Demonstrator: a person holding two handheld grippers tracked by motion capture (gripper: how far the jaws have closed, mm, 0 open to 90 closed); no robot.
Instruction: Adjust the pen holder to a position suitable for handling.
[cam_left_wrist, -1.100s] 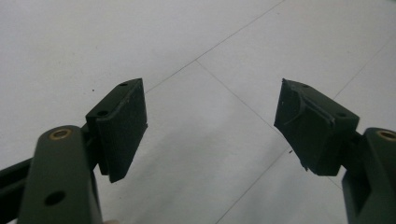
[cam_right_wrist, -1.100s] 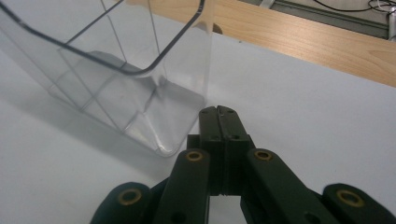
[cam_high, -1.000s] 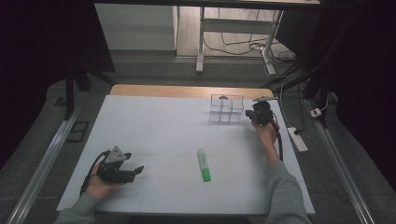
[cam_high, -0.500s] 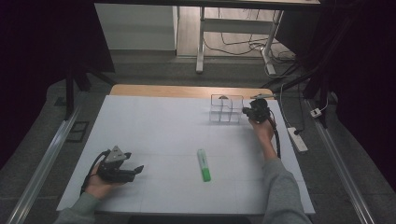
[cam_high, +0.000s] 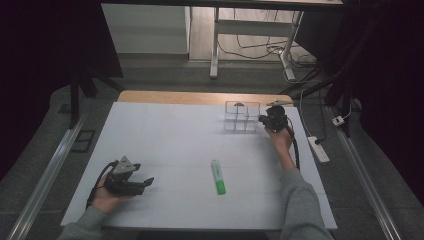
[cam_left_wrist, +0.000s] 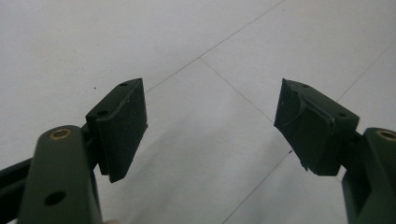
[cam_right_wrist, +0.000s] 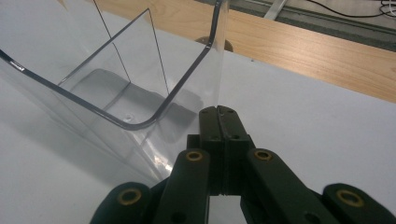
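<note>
A clear plastic box with compartments (cam_high: 241, 117) stands at the back right of the white table top (cam_high: 170, 140). My right gripper (cam_high: 263, 119) is at its right side, jaws shut with nothing visible between them. In the right gripper view the closed tips of the right gripper (cam_right_wrist: 218, 112) sit right at the foot of the clear box's (cam_right_wrist: 93, 105) rounded near corner. A green highlighter (cam_high: 218, 177) lies flat near the front middle. At the front left my left gripper (cam_high: 146, 183) rests low, pointing right. In its own view the left gripper (cam_left_wrist: 210, 130) is open over bare white surface.
A strip of wooden table (cam_high: 200, 97) shows behind the white top. A small dark round thing (cam_right_wrist: 225, 45) sits at the box's far side. A white power strip (cam_high: 318, 149) lies on the floor at the right; desk legs and cables stand farther back.
My right gripper has edged slightly left, closer to the clear box. The left gripper and the highlighter have not moved.
</note>
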